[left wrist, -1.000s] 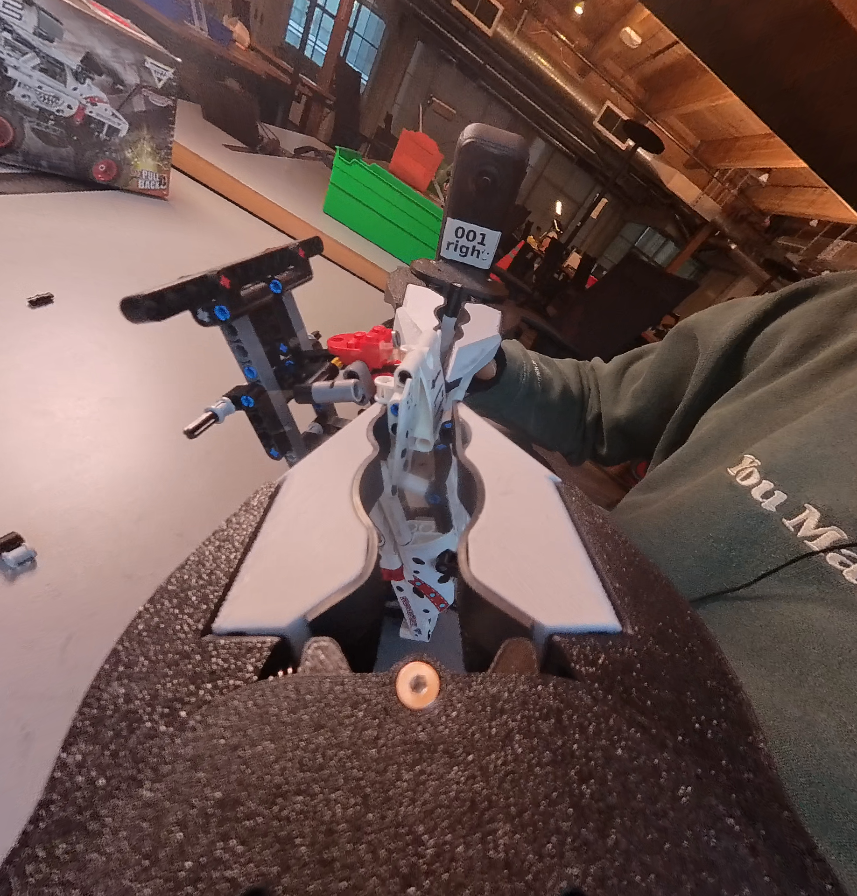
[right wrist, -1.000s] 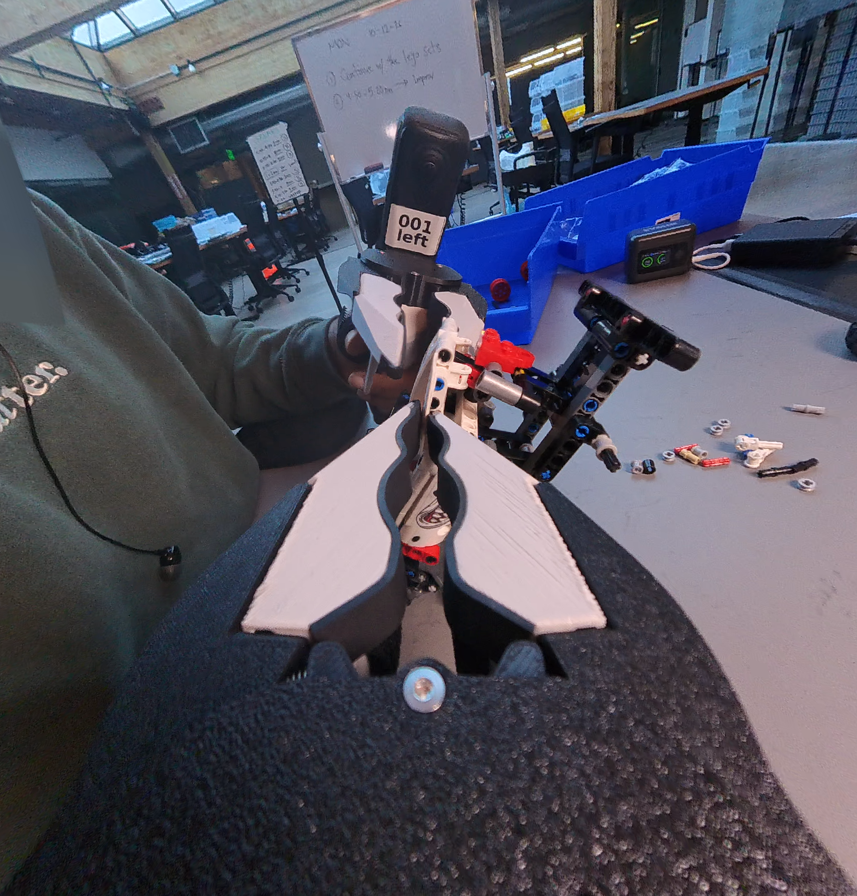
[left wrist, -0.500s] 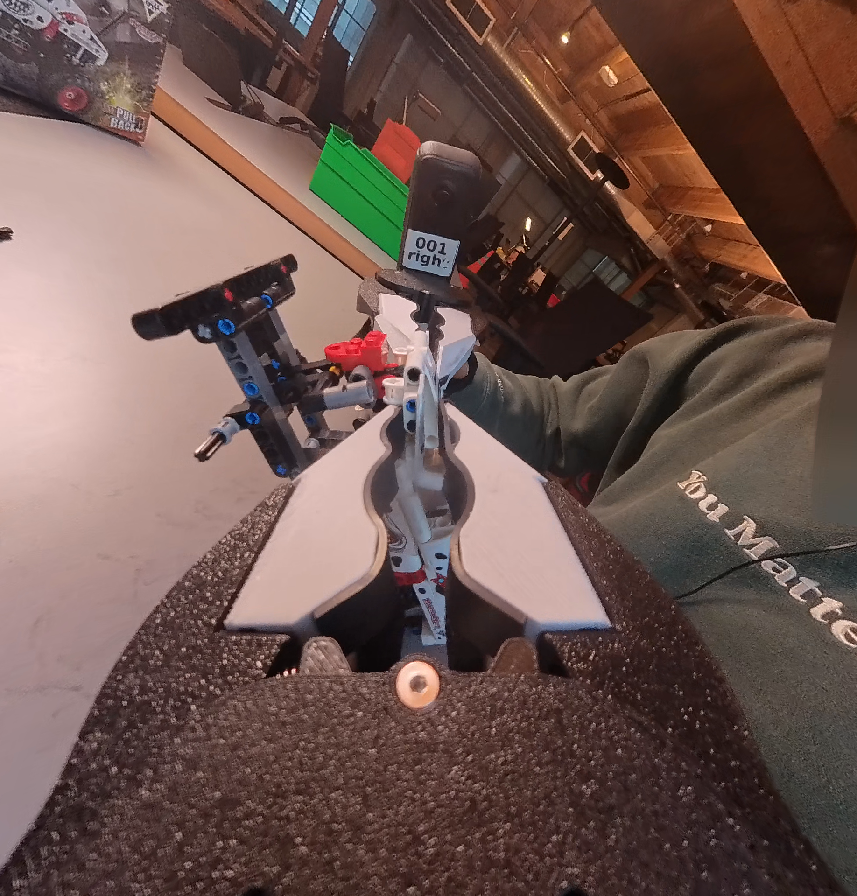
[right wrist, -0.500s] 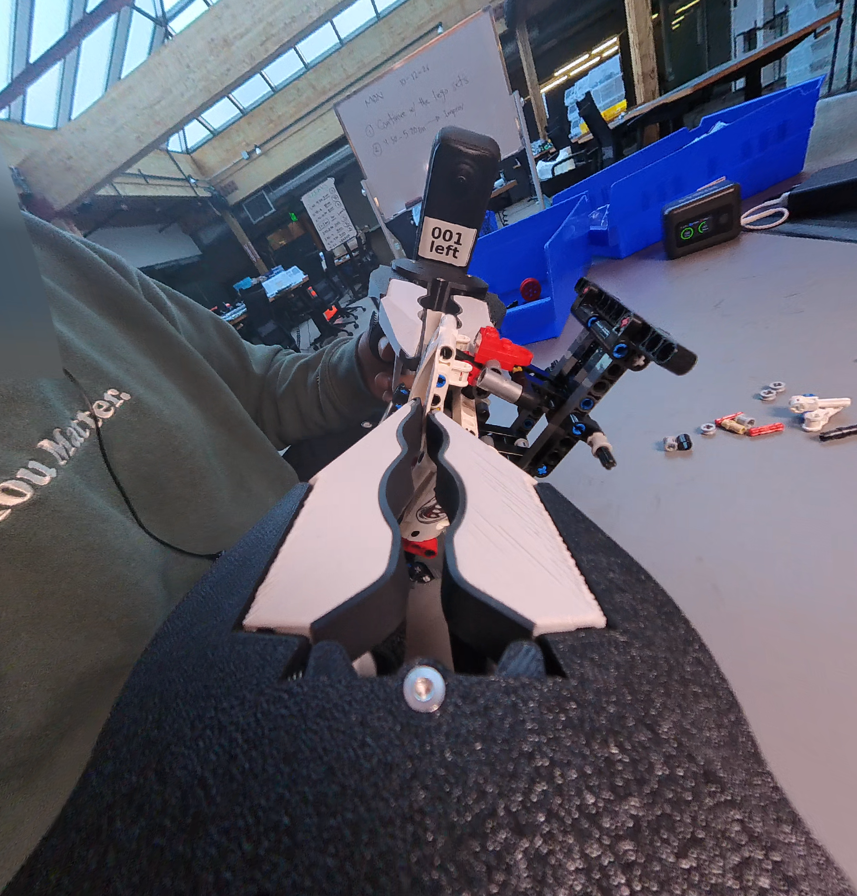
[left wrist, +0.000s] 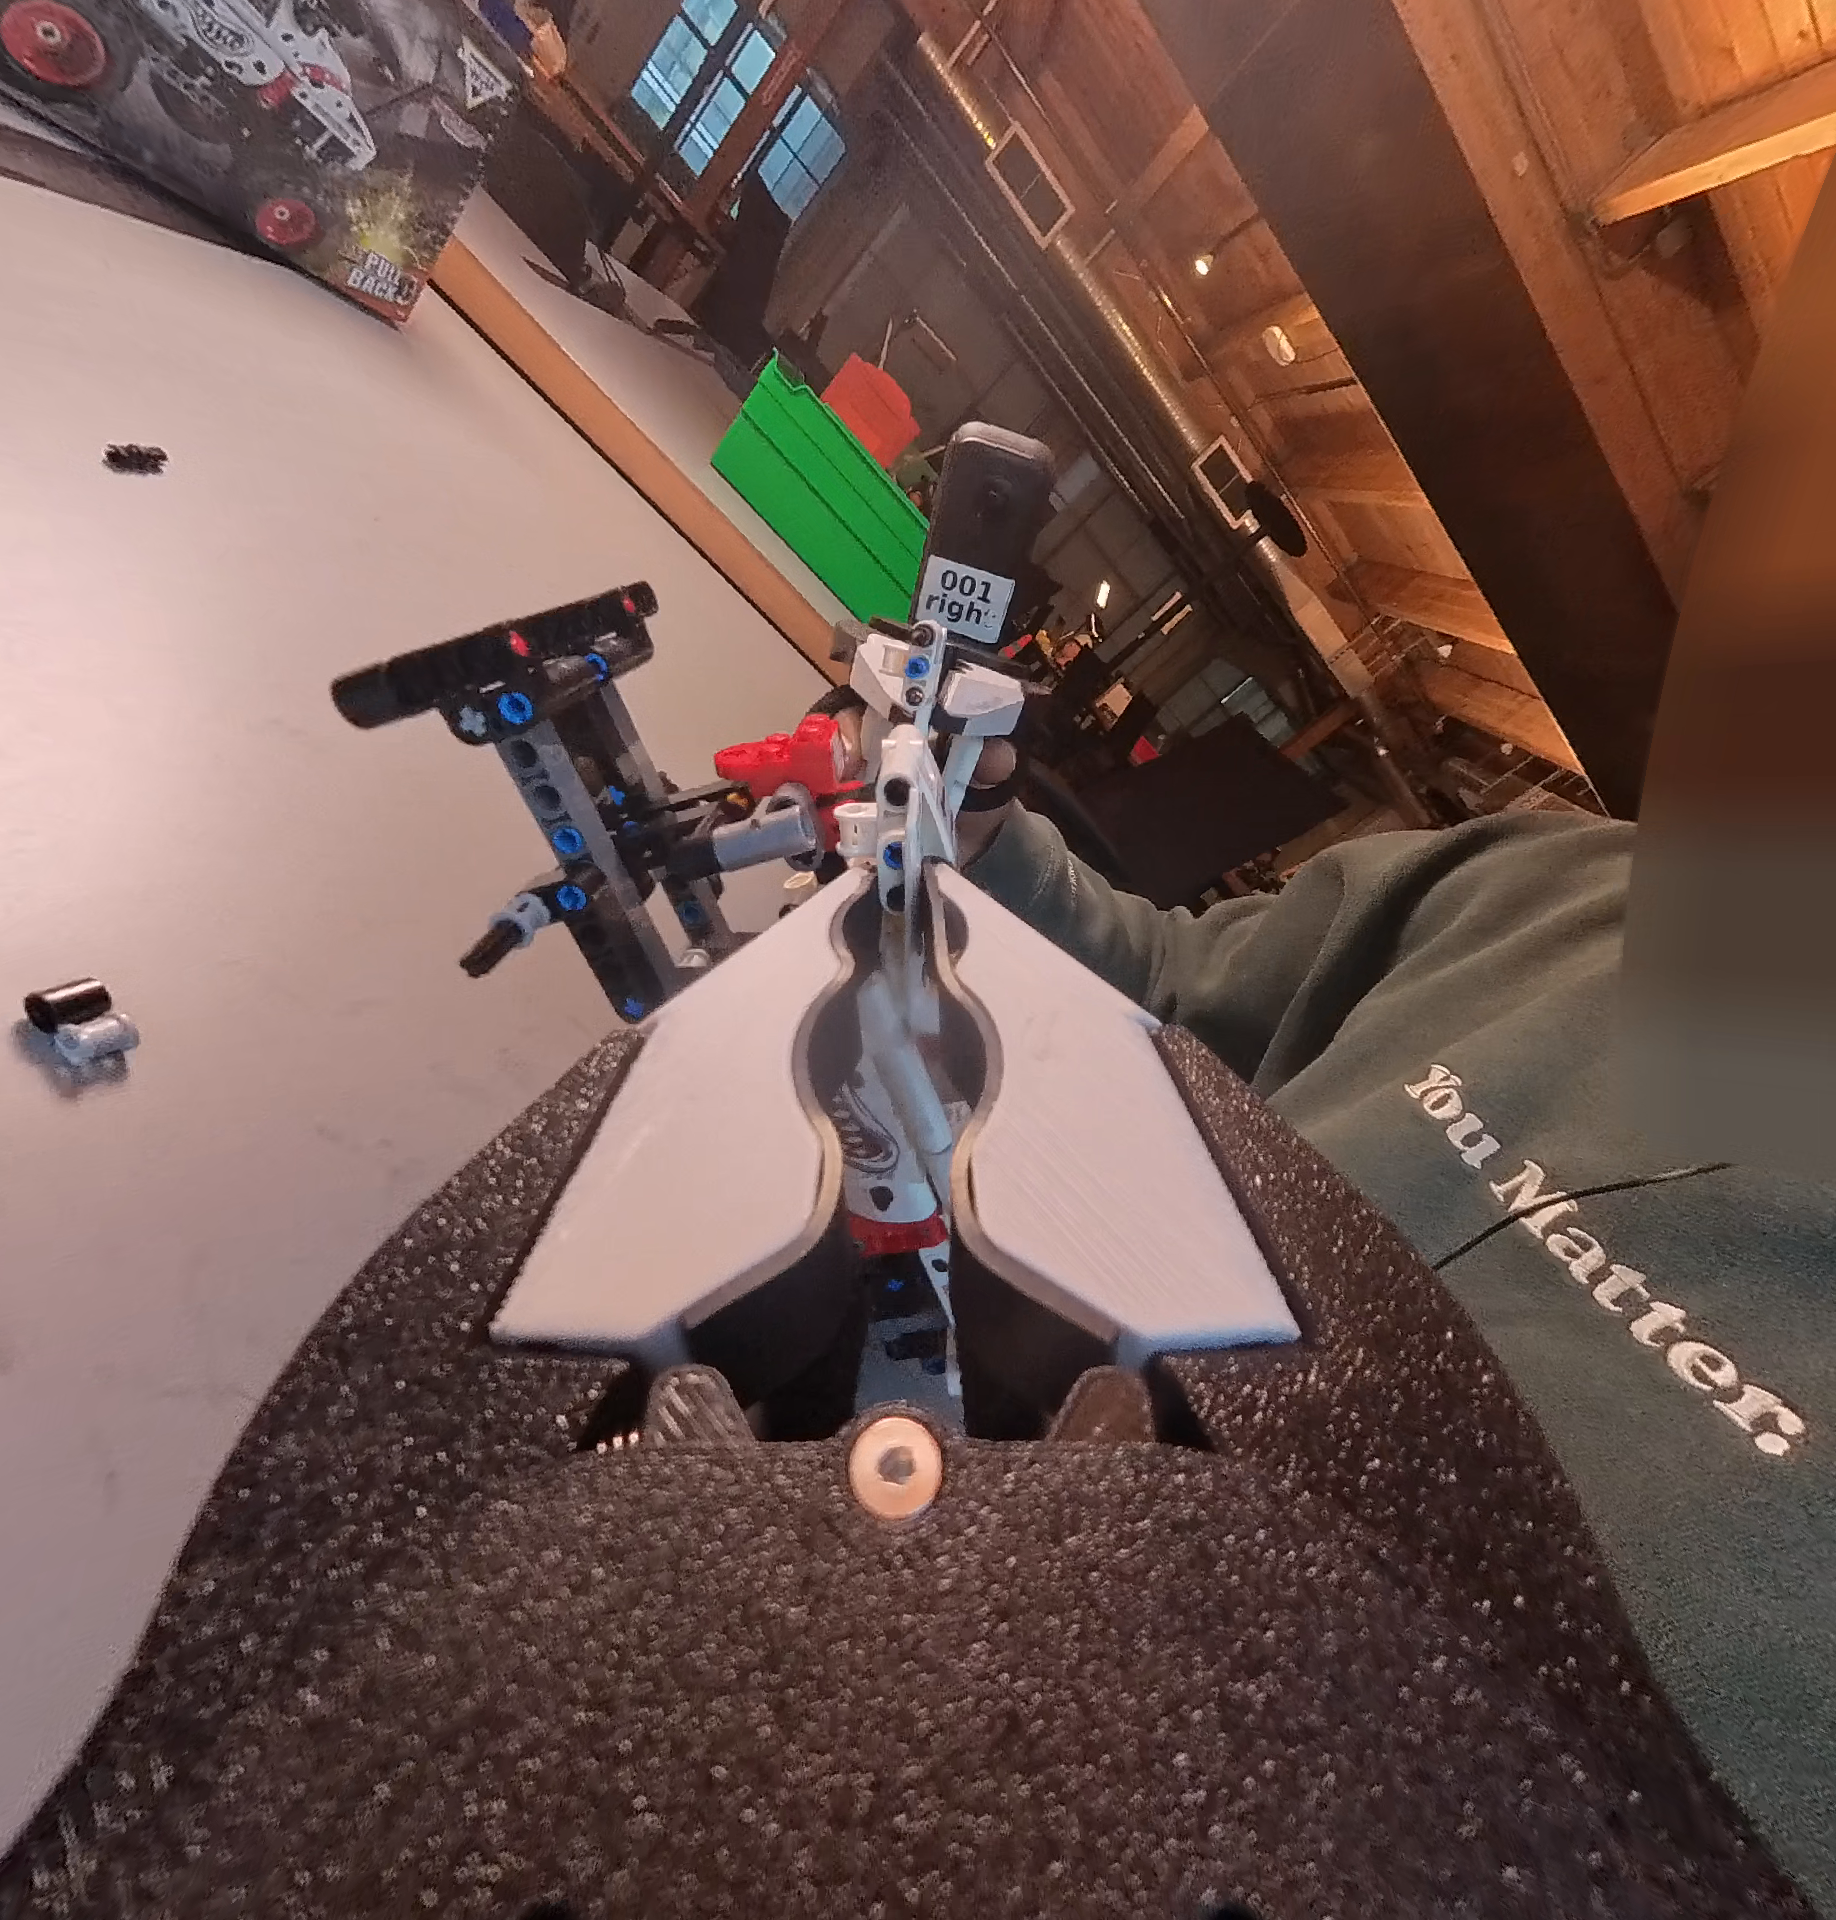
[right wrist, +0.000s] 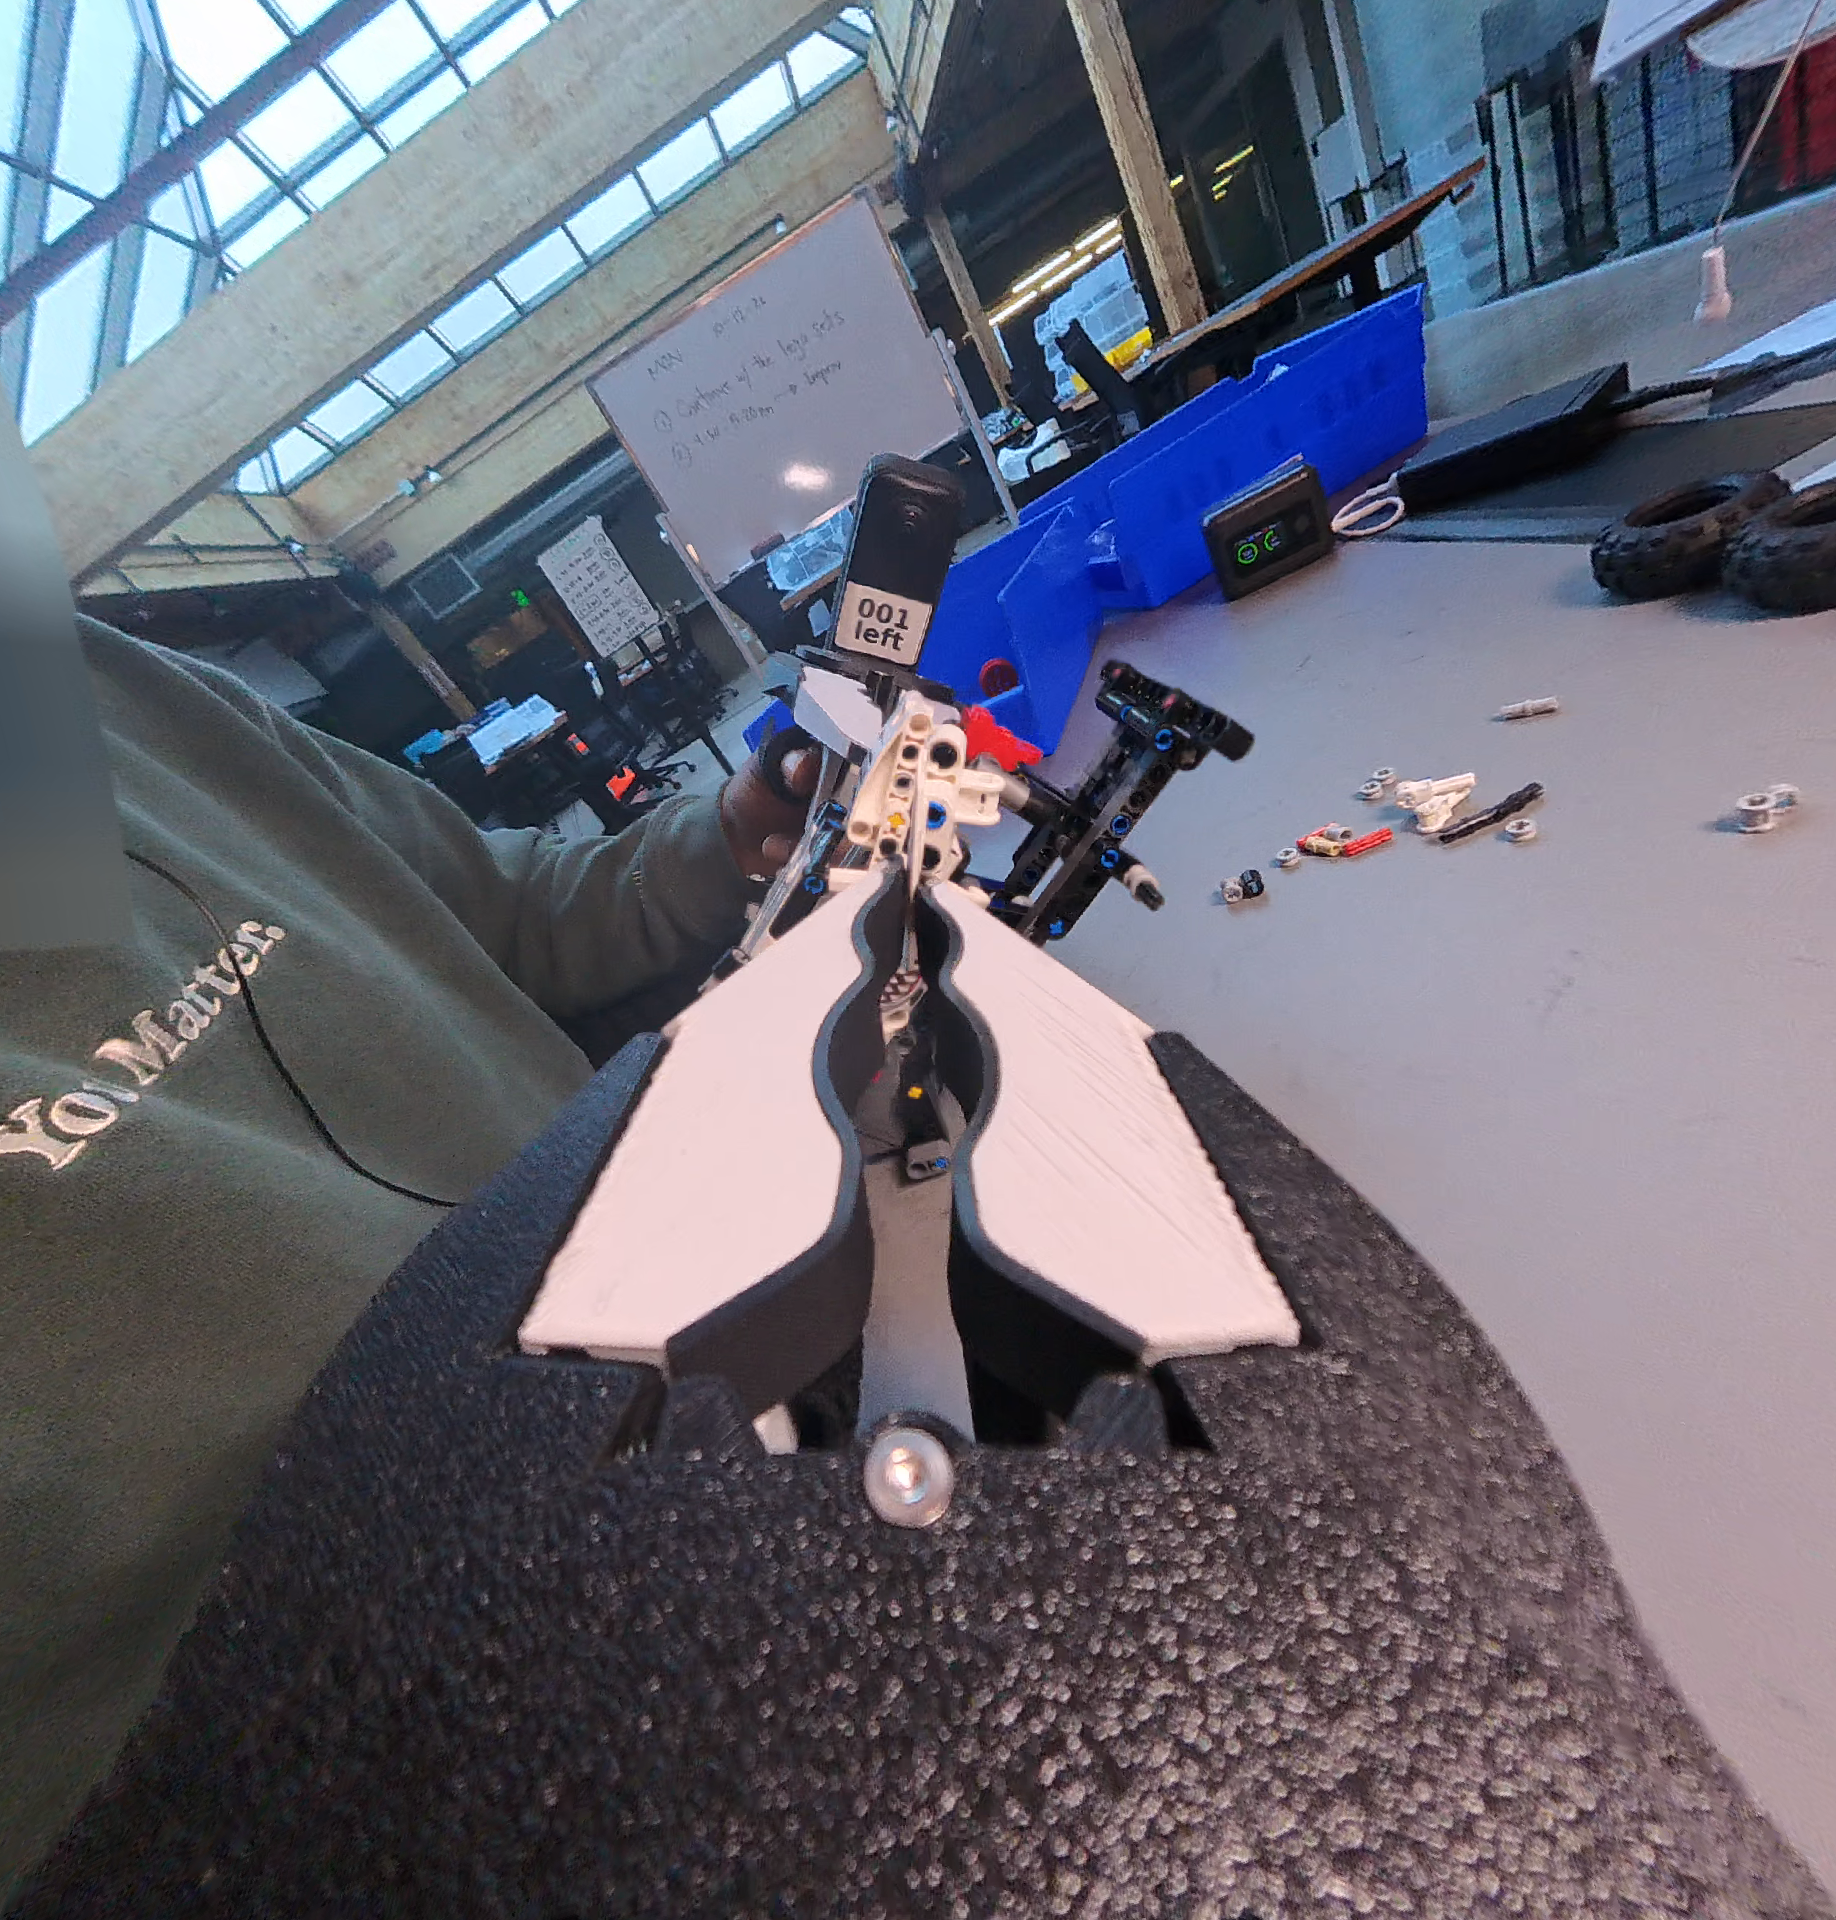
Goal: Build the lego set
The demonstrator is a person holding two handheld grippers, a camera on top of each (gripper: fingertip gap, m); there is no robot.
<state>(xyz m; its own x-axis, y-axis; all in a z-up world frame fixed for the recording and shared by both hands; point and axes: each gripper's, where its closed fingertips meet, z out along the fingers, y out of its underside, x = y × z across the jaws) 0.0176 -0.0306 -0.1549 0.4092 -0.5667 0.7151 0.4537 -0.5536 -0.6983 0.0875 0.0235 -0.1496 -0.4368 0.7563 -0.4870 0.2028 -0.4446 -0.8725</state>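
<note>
The half-built lego model is held in the air between both grippers. In the left wrist view my left gripper [left wrist: 898, 883] is shut on its white spotted panel [left wrist: 883, 1122]; the black beam frame [left wrist: 571, 790] and a red piece [left wrist: 784, 753] stick out to the left. The right gripper [left wrist: 940, 691] grips the model's far end. In the right wrist view my right gripper [right wrist: 909, 883] is shut on the white part [right wrist: 909, 790]; the black frame [right wrist: 1127, 800] juts right, and the left gripper [right wrist: 841, 717] holds the far side.
Loose small lego pieces [right wrist: 1413, 810] and black tyres [right wrist: 1724, 540] lie on the grey table [right wrist: 1516, 1039], with blue bins [right wrist: 1205, 488] and a small screen device [right wrist: 1267, 530] behind. The set's box [left wrist: 249, 135], a green bin [left wrist: 820, 488] and stray pieces [left wrist: 72, 1023] show in the left wrist view. Tip to tip, the grippers are about 10 centimeters apart.
Both grippers have tilted and turned while still holding the model. The white panel now sits edge-on between the left fingers, and the black frame has swung with it.
</note>
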